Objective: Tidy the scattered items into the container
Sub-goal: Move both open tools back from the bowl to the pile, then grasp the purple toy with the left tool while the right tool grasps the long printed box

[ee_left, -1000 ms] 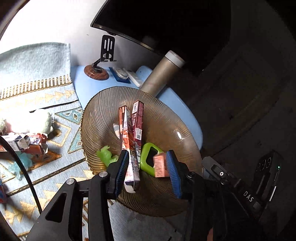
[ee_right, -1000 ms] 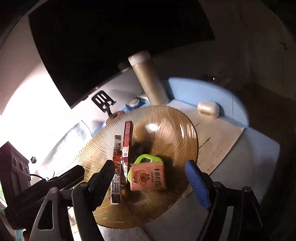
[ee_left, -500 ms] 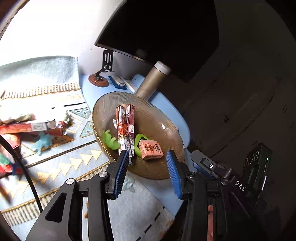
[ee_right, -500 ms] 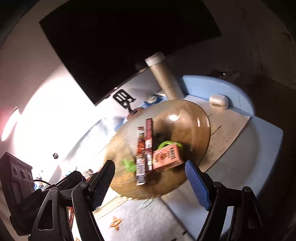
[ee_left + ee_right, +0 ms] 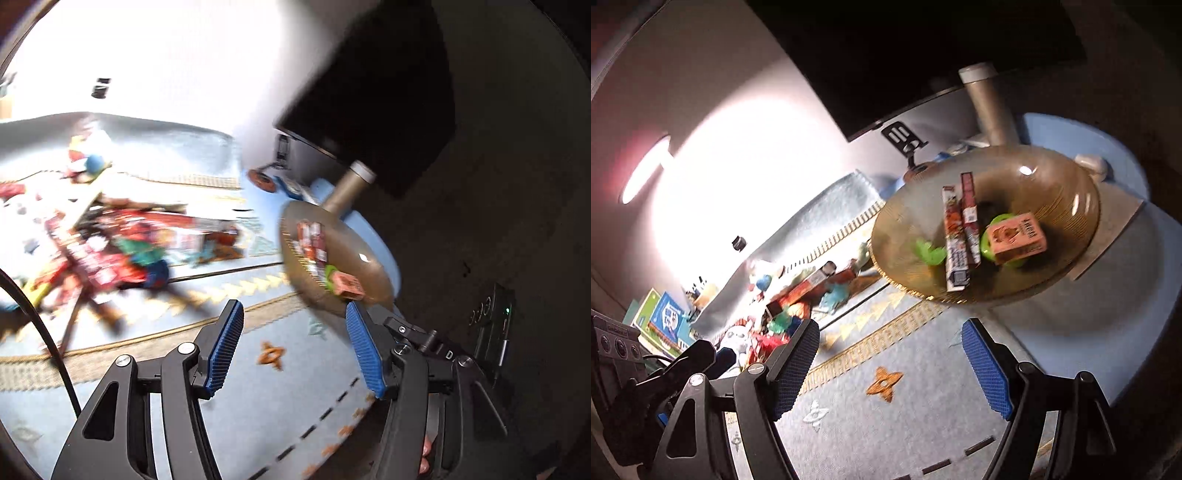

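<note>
A brown ribbed glass bowl holds two long red boxes, a green toy, a green ring and an orange carton. A blurred heap of scattered boxes and toys lies on the patterned blue cloth left of the bowl. My left gripper hovers over the cloth between heap and bowl, its jaws opening with nothing between them. My right gripper stands open and empty over the cloth, short of the bowl.
A tall beige flask stands behind the bowl under a dark monitor. A black phone stand and a white earbud case sit on the blue mat. Books lie far left.
Both grippers have drawn back from the bowl and swung left toward the heap. The left jaws have spread wider. The bowl's contents have stayed put.
</note>
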Tool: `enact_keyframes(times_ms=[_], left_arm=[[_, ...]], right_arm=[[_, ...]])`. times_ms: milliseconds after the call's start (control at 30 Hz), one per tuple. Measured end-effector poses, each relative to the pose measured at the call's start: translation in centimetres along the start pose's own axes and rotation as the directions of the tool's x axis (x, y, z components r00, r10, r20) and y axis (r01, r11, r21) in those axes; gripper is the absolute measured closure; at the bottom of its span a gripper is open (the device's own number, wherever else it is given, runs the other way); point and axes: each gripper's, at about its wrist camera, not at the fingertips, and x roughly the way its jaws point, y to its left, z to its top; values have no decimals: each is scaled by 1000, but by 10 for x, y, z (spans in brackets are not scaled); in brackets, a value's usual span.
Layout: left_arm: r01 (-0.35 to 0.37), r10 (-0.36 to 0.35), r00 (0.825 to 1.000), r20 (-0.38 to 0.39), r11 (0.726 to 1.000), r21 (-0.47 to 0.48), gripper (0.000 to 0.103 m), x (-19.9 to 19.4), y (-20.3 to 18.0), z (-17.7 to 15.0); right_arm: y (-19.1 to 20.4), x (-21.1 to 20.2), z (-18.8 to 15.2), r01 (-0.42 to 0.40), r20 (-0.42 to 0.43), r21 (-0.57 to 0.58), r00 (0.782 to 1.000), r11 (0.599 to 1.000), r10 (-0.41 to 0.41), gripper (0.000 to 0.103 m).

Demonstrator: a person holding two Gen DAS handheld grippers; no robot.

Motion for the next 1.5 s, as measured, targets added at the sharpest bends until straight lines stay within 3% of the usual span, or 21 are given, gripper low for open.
enact_keyframes(times_ms=[200, 367, 467, 600, 700, 867, 933, 1000, 1067, 1100, 1233, 1400, 1500], left_arm=[[-126, 138, 988, 71, 980, -152, 47, -49, 77, -15], [-280, 312, 944, 108, 929, -242, 47, -90, 140, -25], [-364, 406, 908, 102, 887, -286, 47, -108, 174, -27], [-497, 518, 855, 27, 833, -242, 47, -98, 204, -25], [-546, 553, 833, -7, 819, -178, 47, -83, 214, -21], [-670, 670, 742, -26, 742, 2, 47, -53, 202, -8], [-693, 695, 718, -28, 719, 50, 48, -46, 199, -6], [-690, 692, 721, -24, 721, 65, 52, -42, 199, -3], [-687, 689, 724, -19, 724, 59, 71, -44, 199, 0], [-685, 686, 727, -16, 727, 52, 72, -45, 201, 1], [-651, 651, 759, -4, 759, -6, 91, -60, 203, -2], [-619, 622, 782, 31, 782, -70, 91, -86, 199, -19], [-596, 605, 794, 62, 794, -114, 91, -96, 200, -26]], right_arm=[[36, 30, -29, -29, -96, -82, 995, 996, 21, 25], [63, 58, -52, -35, -166, -146, 986, 989, 10, 25], [73, 78, -65, -35, -213, -177, 977, 984, -3, 25], [89, 99, -81, -47, -260, -219, 965, 975, -12, 25], [95, 110, -88, -45, -282, -251, 959, 967, -29, 25], [101, 116, -91, -27, -262, -293, 964, 956, -53, 24], [100, 117, -90, -33, -257, -291, 965, 956, -45, 23], [100, 117, -89, -44, -254, -291, 967, 956, -33, 21], [102, 118, -90, -46, -250, -300, 968, 953, -32, 18], [103, 119, -91, -46, -249, -306, 968, 951, -33, 16], [109, 122, -93, -36, -248, -323, 967, 946, -48, 11], [122, 122, -93, -109, -295, -287, 955, 952, 21, 11], [148, 128, -100, -129, -309, -327, 951, 936, 23, 11]])
